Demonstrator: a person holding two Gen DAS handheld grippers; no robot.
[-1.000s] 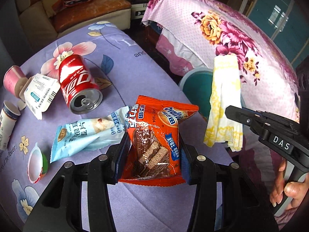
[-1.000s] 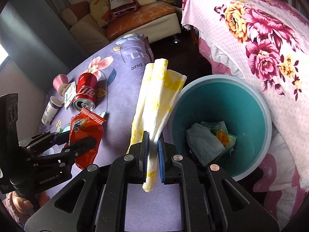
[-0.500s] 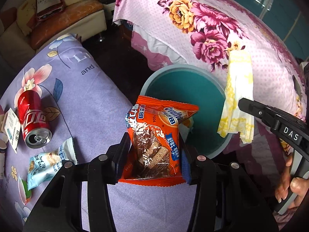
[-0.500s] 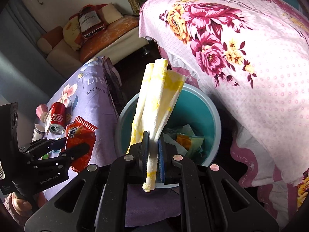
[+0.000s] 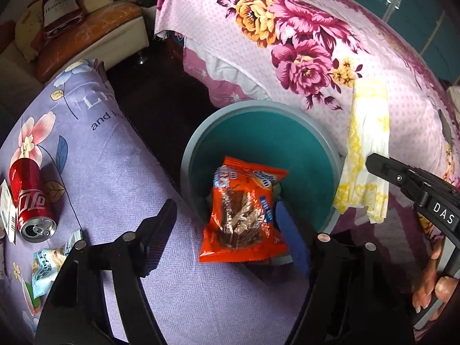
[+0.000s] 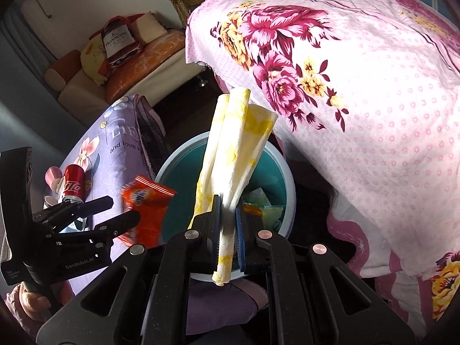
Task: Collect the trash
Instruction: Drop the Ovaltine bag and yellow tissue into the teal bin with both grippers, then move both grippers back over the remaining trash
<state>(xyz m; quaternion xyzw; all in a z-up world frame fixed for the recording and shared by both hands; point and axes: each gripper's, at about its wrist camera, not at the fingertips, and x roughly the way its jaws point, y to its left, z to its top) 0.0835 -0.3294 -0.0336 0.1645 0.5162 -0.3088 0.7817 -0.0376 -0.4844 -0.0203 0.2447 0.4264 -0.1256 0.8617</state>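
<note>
My left gripper [image 5: 224, 224] is open above the near rim of the teal trash bin [image 5: 201, 155]. The orange snack wrapper [image 5: 244, 212] hangs loose between its spread fingers, over the bin's edge, and looks blurred in the right wrist view [image 6: 143, 207]. My right gripper [image 6: 228, 227] is shut on a white and yellow paper towel [image 6: 233, 149] and holds it upright over the bin [image 6: 284, 178]. The towel also shows in the left wrist view [image 5: 365, 149]. Crumpled trash [image 6: 258, 204] lies inside the bin.
On the purple flowered table cloth [image 5: 95, 172] lie a red cola can [image 5: 28, 198], a light blue snack wrapper [image 5: 49, 264] and a white carton [image 5: 7, 210]. A pink flowered bedspread [image 5: 302, 43] lies beyond the bin. A sofa [image 5: 86, 28] stands at the back.
Both grippers moved from over the table to over the bin. My left gripper has opened and the orange wrapper has come loose from its fingers. The right gripper keeps its hold on the towel.
</note>
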